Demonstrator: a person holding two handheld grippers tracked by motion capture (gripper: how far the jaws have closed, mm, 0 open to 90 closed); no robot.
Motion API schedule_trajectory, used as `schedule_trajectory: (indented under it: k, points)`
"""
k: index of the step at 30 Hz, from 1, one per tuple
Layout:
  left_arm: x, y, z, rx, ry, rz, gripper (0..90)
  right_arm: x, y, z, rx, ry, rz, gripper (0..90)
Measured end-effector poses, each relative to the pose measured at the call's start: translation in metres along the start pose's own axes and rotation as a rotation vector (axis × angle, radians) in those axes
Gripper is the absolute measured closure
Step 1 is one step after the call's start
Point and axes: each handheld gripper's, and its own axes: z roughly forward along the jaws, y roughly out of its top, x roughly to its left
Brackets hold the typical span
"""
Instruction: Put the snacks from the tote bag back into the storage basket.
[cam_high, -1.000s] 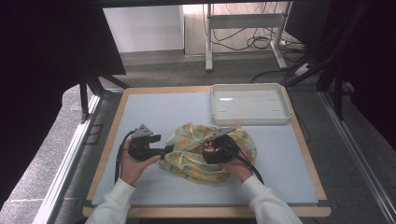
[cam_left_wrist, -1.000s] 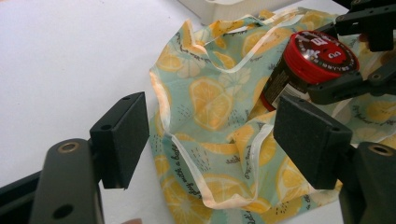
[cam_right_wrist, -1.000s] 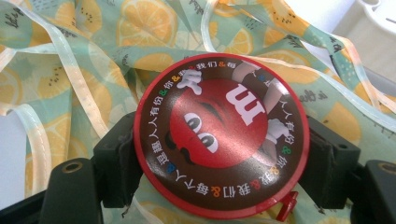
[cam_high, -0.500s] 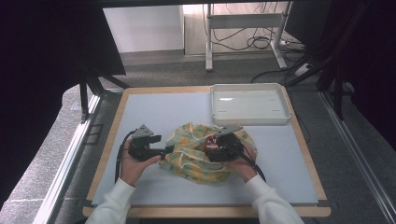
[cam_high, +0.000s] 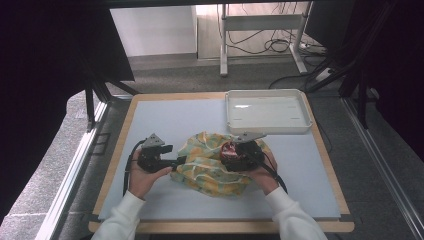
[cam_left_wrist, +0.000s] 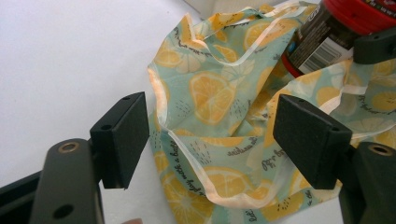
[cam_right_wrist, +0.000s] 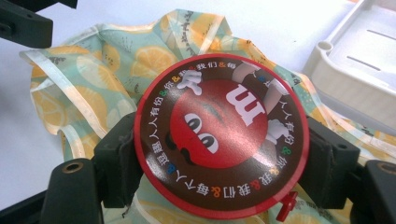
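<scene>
1. My right gripper (cam_right_wrist: 219, 154) has its jaws clamped on the red-lidded candy jar (cam_right_wrist: 220, 135), above the lemon-print cloth bag (cam_high: 212, 162).
2. My left gripper (cam_left_wrist: 212, 135) has its jaws apart, straddling the bag's edge on the table (cam_high: 165, 117).

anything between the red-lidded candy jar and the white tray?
Nothing visible. The right gripper holds the candy jar above the lemon-print bag; bare table lies between that and the white tray.
</scene>
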Motion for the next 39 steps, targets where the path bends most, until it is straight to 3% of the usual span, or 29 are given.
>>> schedule_trajectory:
  k: [10, 39]
  points:
    - [-0.001, -0.001, 0.001, 0.006, -0.001, 0.001, 27.1, -0.004, 0.003, -0.007, -0.025, 0.004, 0.006, 25.4]
    - [-0.003, -0.002, 0.005, 0.023, -0.011, 0.007, 27.1, -0.014, -0.004, 0.0, 0.015, 0.011, 0.036, 25.4]
